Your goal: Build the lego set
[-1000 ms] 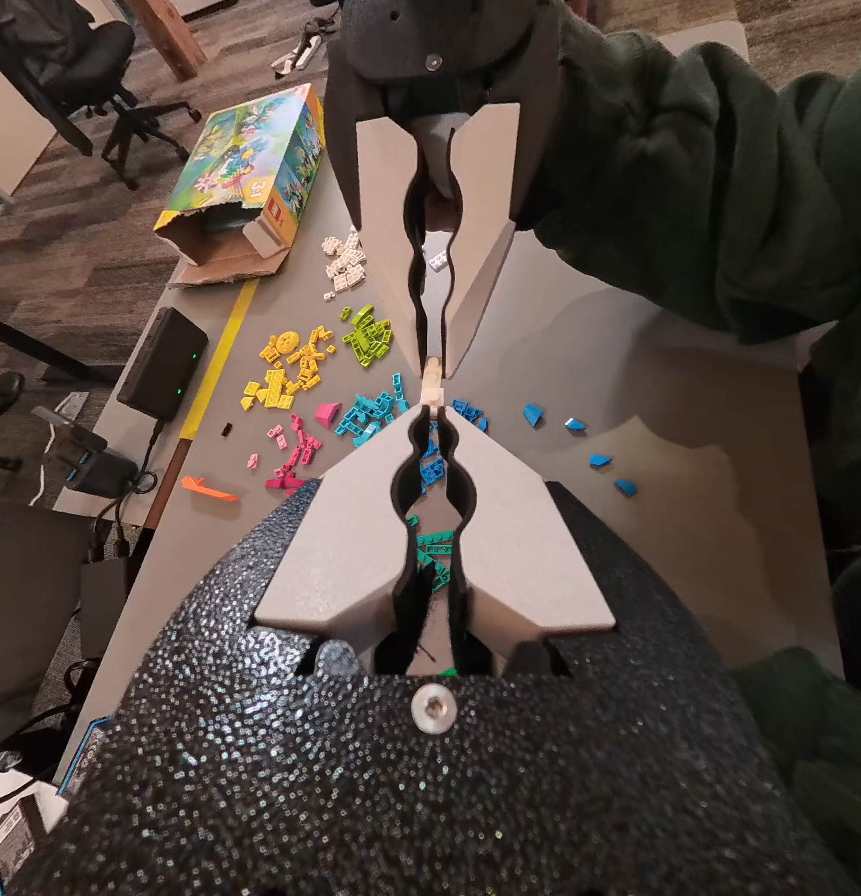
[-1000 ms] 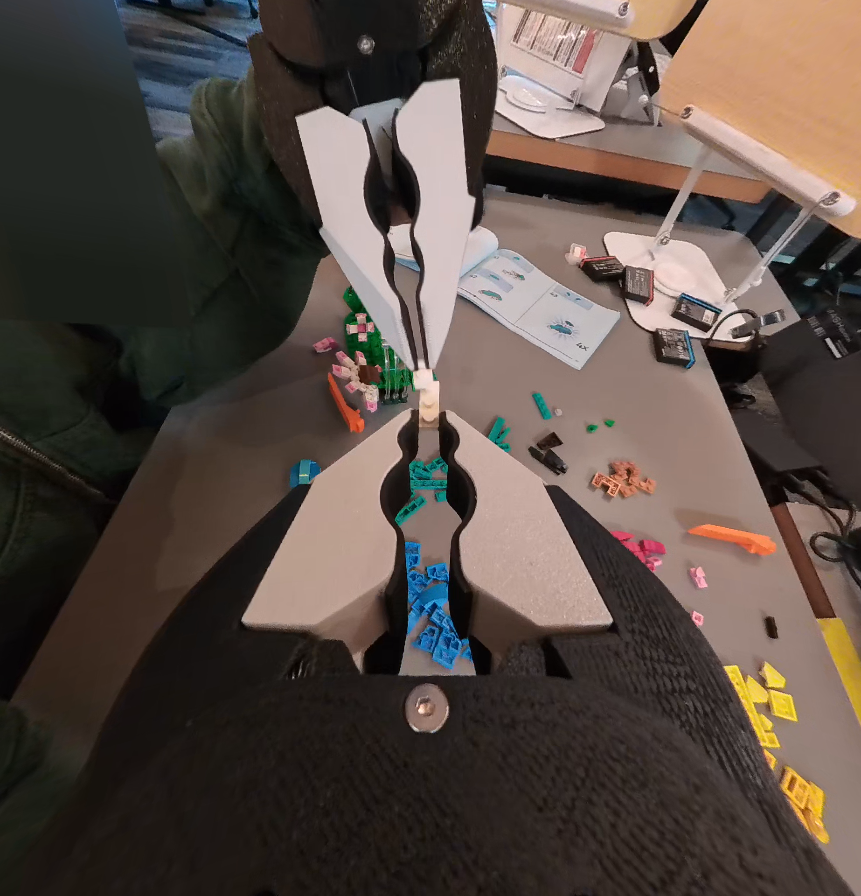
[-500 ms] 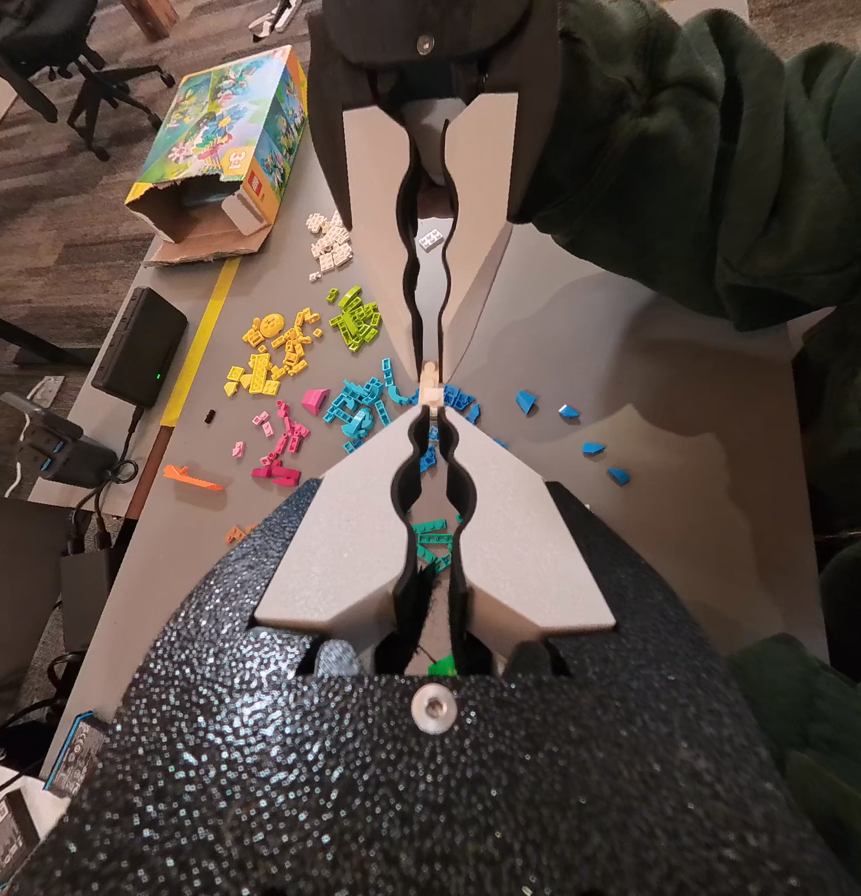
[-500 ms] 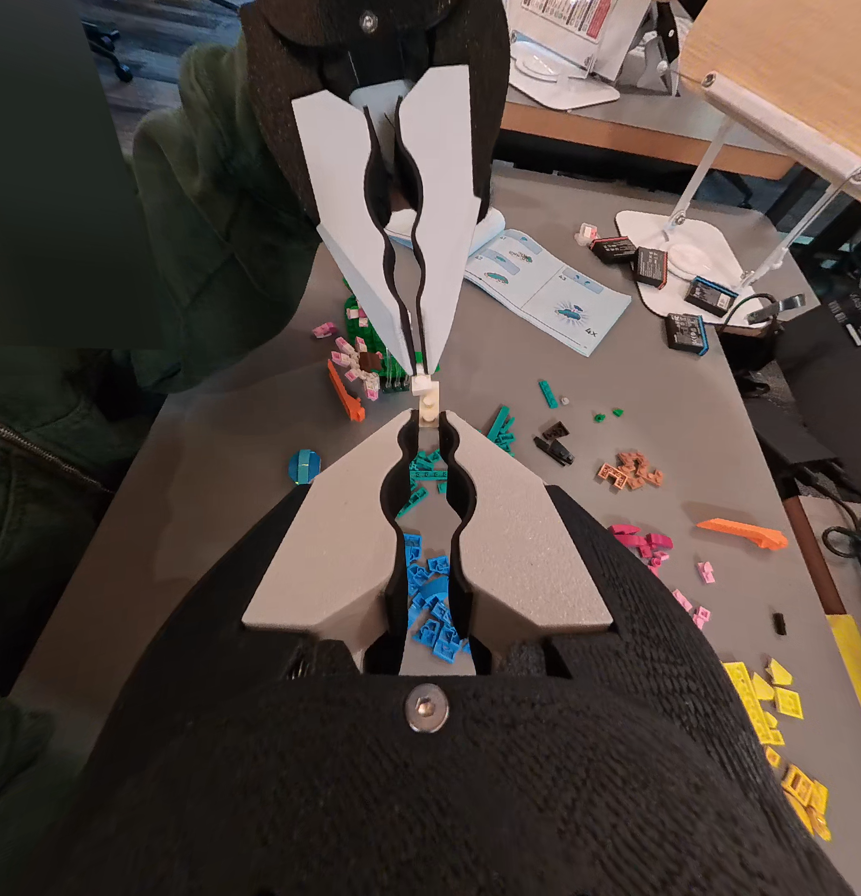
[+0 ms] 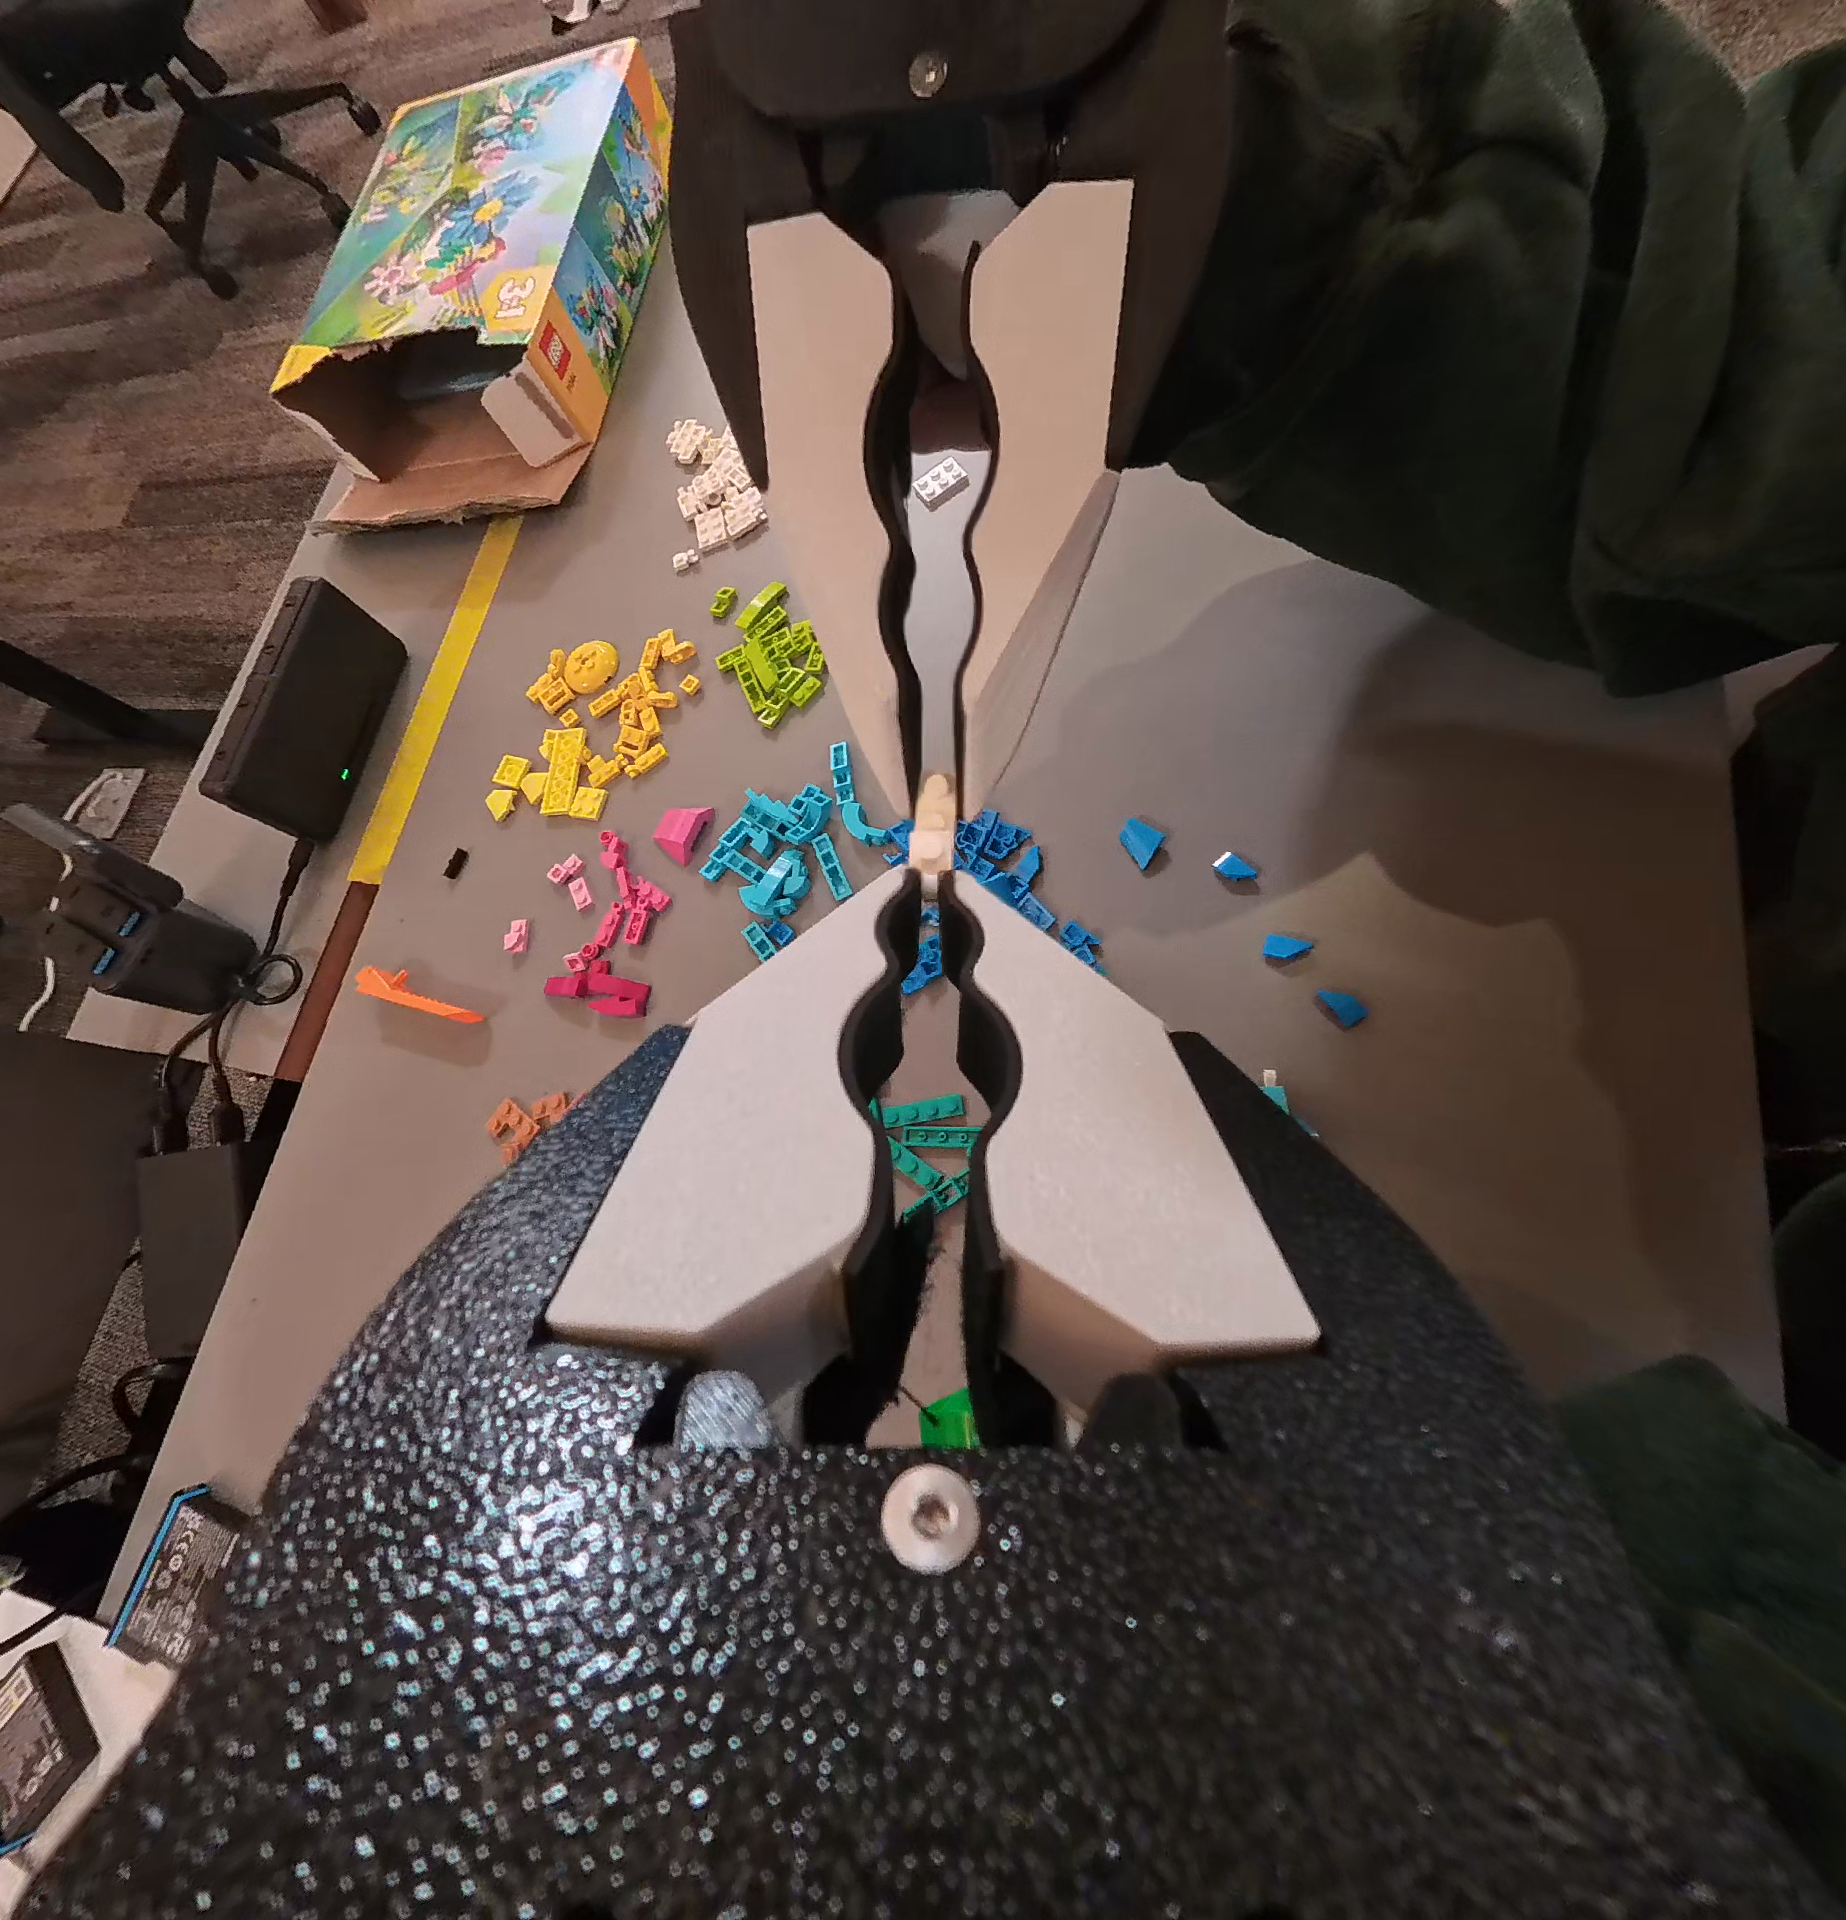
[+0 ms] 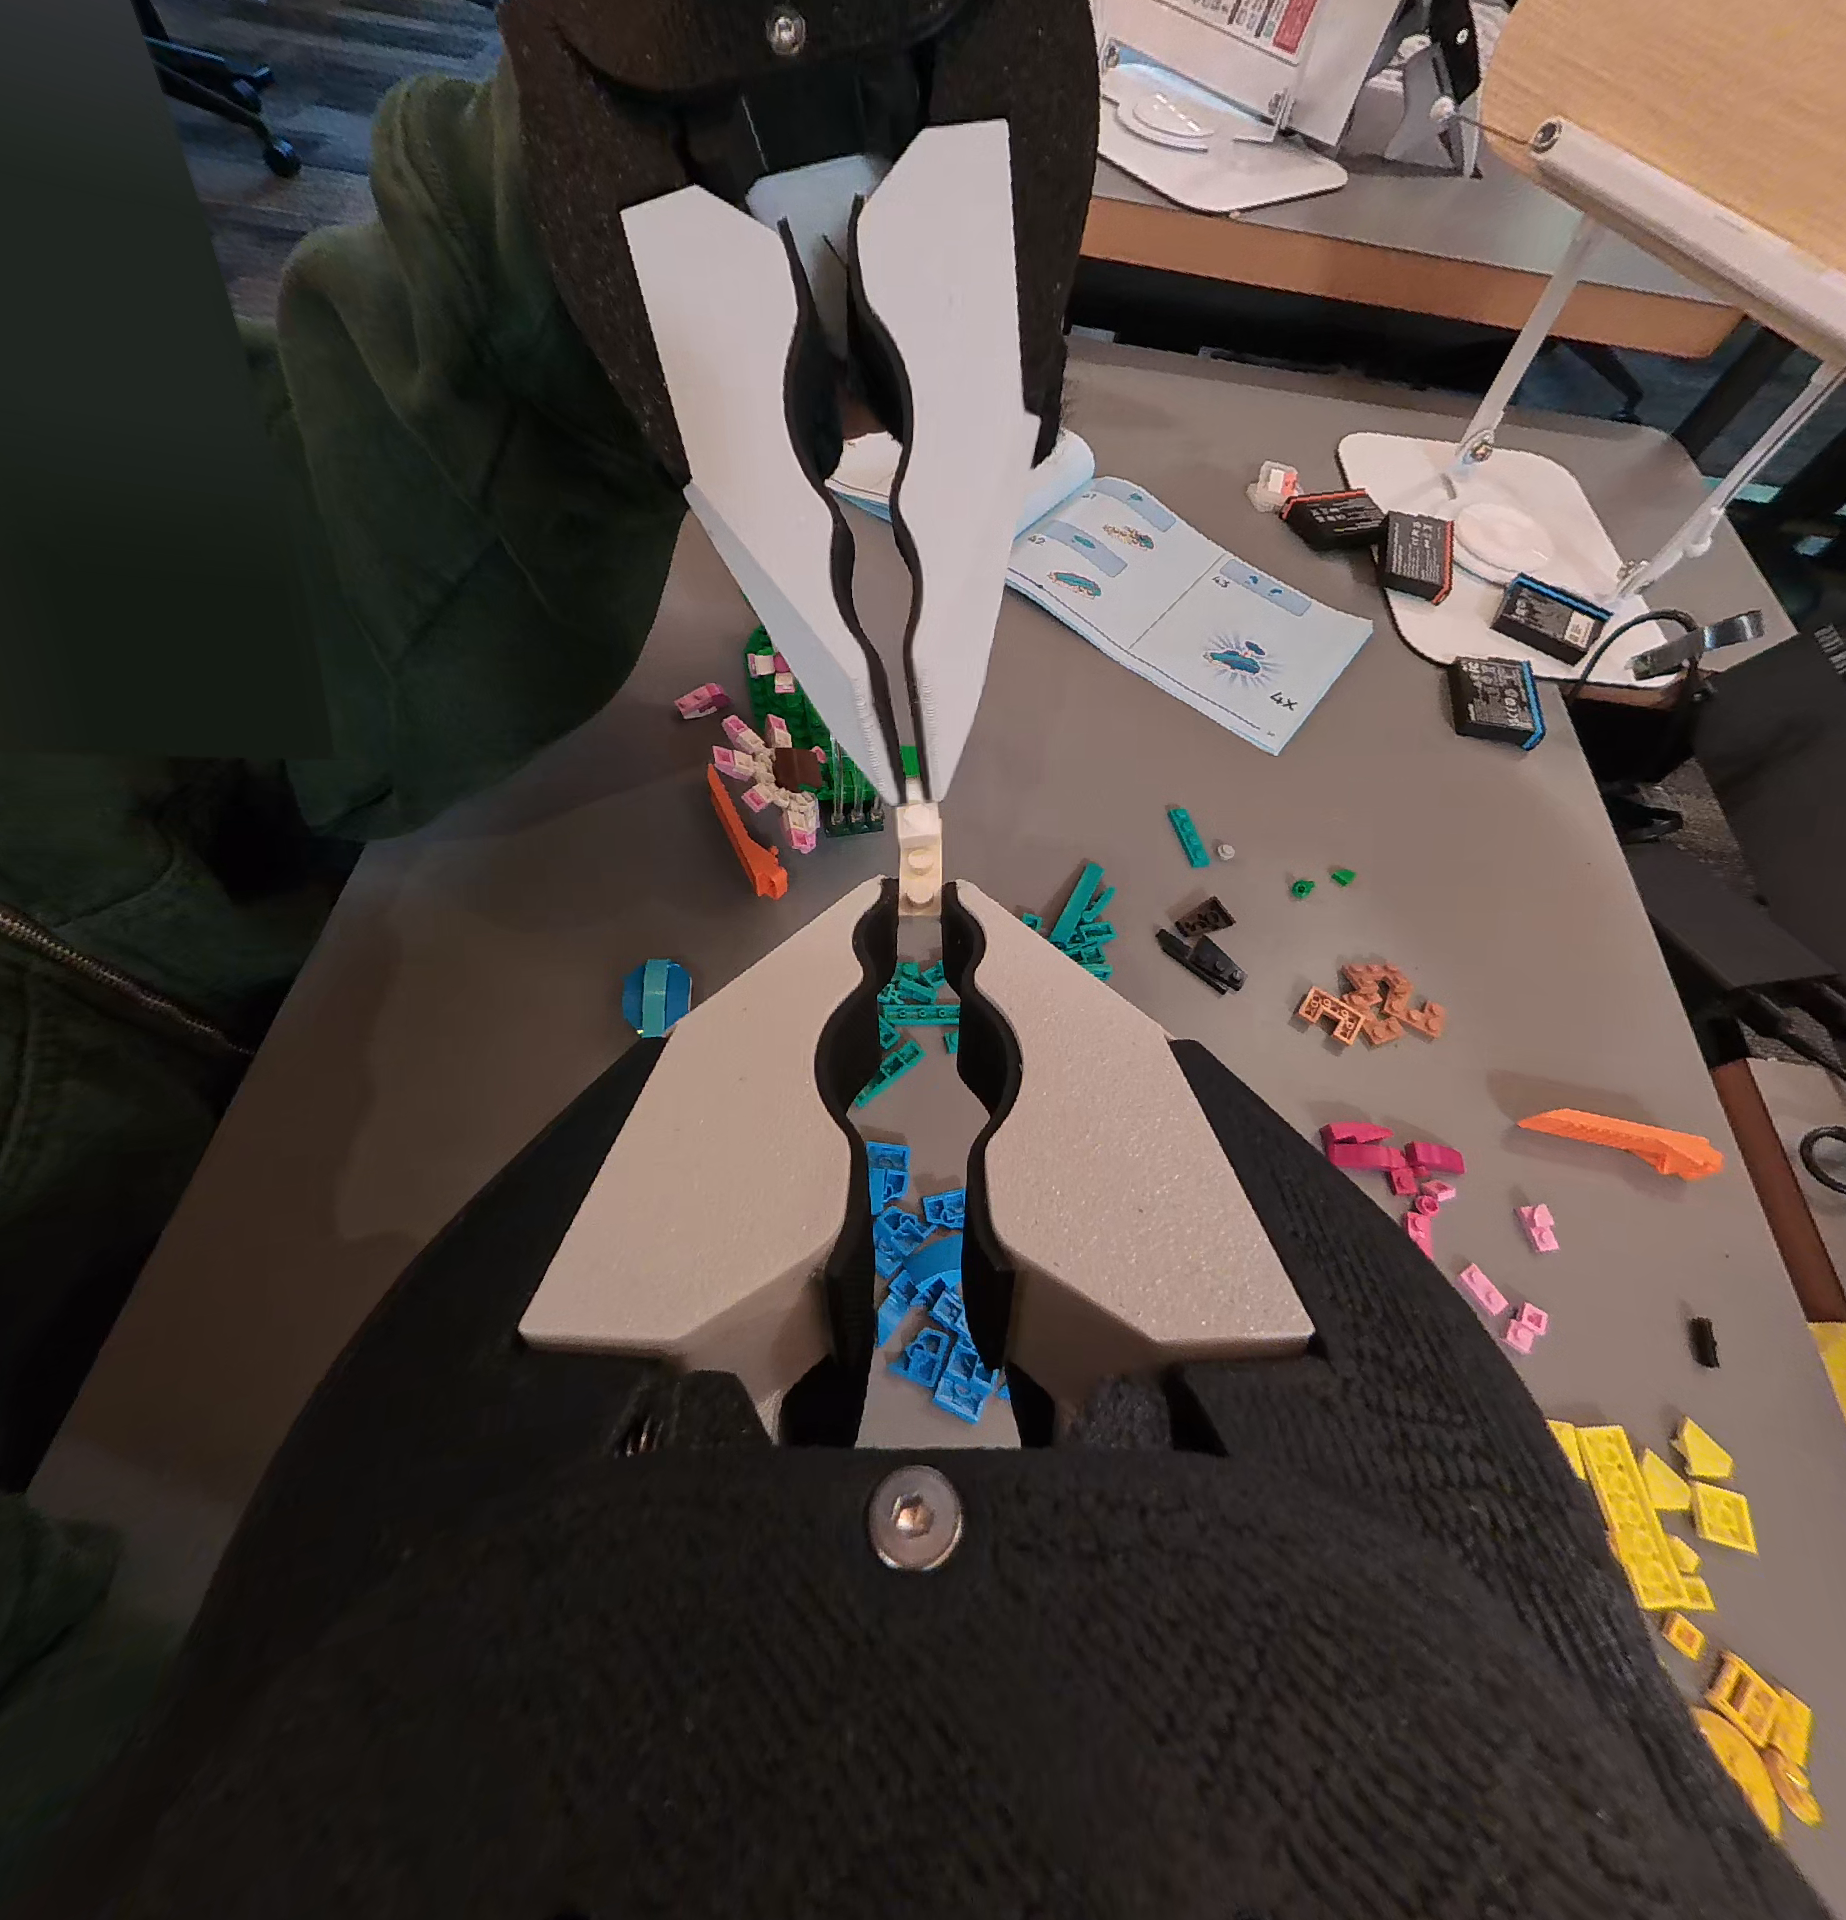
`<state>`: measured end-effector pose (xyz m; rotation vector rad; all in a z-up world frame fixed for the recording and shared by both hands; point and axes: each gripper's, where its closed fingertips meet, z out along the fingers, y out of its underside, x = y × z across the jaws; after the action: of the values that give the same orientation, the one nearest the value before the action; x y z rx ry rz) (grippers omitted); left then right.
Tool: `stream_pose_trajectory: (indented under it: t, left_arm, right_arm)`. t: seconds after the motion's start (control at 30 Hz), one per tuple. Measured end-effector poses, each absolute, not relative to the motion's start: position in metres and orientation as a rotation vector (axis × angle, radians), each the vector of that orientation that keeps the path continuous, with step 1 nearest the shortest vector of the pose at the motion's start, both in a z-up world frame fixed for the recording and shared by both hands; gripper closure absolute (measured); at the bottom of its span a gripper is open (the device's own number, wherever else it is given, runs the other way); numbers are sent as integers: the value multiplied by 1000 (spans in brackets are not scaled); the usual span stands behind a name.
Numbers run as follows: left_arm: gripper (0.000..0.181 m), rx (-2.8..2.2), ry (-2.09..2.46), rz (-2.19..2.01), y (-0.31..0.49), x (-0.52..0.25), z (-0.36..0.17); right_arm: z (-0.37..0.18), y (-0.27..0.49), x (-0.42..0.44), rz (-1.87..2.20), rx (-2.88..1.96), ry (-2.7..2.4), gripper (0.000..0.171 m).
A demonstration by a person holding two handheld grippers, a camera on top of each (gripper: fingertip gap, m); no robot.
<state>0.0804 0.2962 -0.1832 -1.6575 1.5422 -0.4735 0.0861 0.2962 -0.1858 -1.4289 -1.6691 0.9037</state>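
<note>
Both grippers meet tip to tip above the grey table (image 5: 1314, 727). My left gripper (image 5: 929, 883) is shut on a small white piece (image 5: 927, 850). My right gripper (image 6: 919, 899) is shut on a small tan piece (image 6: 919, 873). The two pieces touch end to end. In the left wrist view the right gripper (image 5: 934, 774) comes in from the top with the tan piece (image 5: 935, 798). In the right wrist view the left gripper (image 6: 911, 795) comes from the top with the white piece (image 6: 917, 826). A partly built flower model (image 6: 784, 748) stands behind.
Sorted piles lie below: yellow (image 5: 586, 738), lime (image 5: 773, 660), white (image 5: 716, 488), turquoise (image 5: 794, 852), blue (image 5: 1002, 862), pink (image 5: 607, 935), teal (image 5: 924, 1143). The set's box (image 5: 503, 260) lies at the far left corner. An open instruction booklet (image 6: 1189, 613) and black batteries (image 6: 1418, 540) lie at the other end. The grippers are tip to tip, or close to it.
Both grippers stay shut and tip to tip with the two pieces pressed together. The pair has drifted slightly over the table.
</note>
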Motion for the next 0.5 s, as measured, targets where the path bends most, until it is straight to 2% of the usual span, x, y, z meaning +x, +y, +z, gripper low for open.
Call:
stream_pose_trajectory:
  t: [0.5]
  left_arm:
    - [181, -1660, 1537, -453, 297, 78, -184]
  right_arm:
    - [-185, 298, 85, 915, -1426, -1660, 165]
